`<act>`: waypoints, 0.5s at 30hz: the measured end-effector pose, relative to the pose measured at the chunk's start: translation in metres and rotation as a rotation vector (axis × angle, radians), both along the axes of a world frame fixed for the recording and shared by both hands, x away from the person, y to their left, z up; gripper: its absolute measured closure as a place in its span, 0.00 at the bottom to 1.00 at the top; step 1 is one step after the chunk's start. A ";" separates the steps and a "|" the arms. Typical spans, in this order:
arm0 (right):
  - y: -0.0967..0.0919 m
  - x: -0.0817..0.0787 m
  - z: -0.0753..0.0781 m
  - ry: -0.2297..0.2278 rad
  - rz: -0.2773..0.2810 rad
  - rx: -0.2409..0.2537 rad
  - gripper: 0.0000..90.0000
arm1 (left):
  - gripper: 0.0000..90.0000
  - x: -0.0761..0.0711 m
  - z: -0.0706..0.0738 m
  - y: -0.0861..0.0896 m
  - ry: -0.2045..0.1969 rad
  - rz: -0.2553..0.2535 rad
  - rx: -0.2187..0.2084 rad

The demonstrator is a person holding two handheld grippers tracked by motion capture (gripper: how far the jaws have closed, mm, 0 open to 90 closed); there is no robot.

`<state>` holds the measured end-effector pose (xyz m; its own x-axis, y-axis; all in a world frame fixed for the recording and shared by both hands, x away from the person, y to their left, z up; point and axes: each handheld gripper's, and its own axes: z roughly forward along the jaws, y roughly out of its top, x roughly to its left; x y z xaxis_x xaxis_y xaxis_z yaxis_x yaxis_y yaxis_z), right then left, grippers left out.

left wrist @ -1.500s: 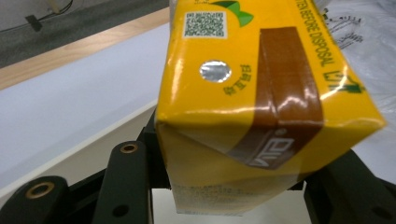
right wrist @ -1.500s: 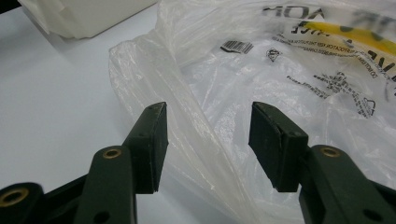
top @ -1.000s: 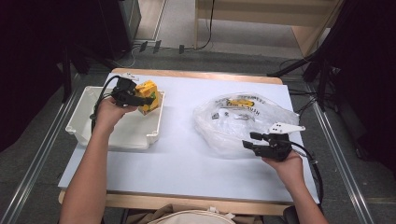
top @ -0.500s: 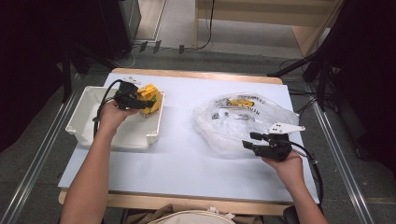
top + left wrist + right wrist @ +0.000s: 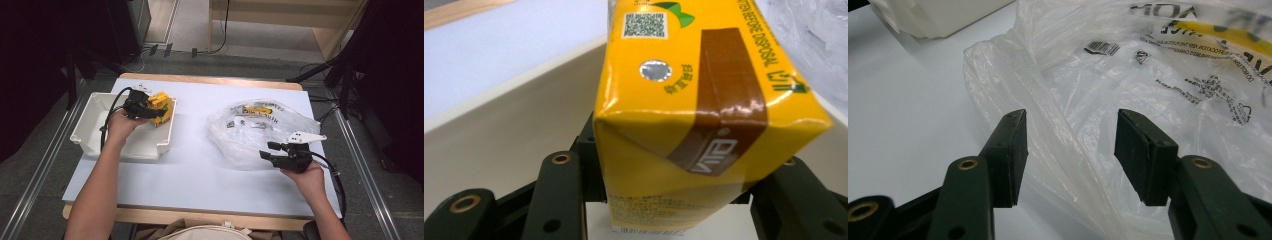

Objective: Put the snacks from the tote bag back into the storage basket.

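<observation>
The white table [image 5: 200, 165] carries everything, and places here run from the white bin [image 5: 95, 137] at its left end. Well to the right of the bin lies a crumpled clear plastic bag [image 5: 255, 130]; the right gripper view brings out its barcode and black print. The right gripper [image 5: 1070, 150] stands with jaws apart at the bag's near edge, film between them, pads not pressing. Over the bin's far right corner, the left gripper [image 5: 150, 112] is clamped on a yellow drink carton [image 5: 704, 125], whose foil straw hole and brown band the left gripper view reveals.
</observation>
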<state>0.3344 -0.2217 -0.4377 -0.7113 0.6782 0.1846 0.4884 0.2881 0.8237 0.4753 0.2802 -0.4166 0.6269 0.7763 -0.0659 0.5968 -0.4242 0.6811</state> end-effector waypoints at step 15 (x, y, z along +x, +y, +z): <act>0.000 0.000 0.000 0.000 0.001 -0.003 0.54 | 0.54 -0.007 -0.006 0.005 -0.016 -0.005 -0.016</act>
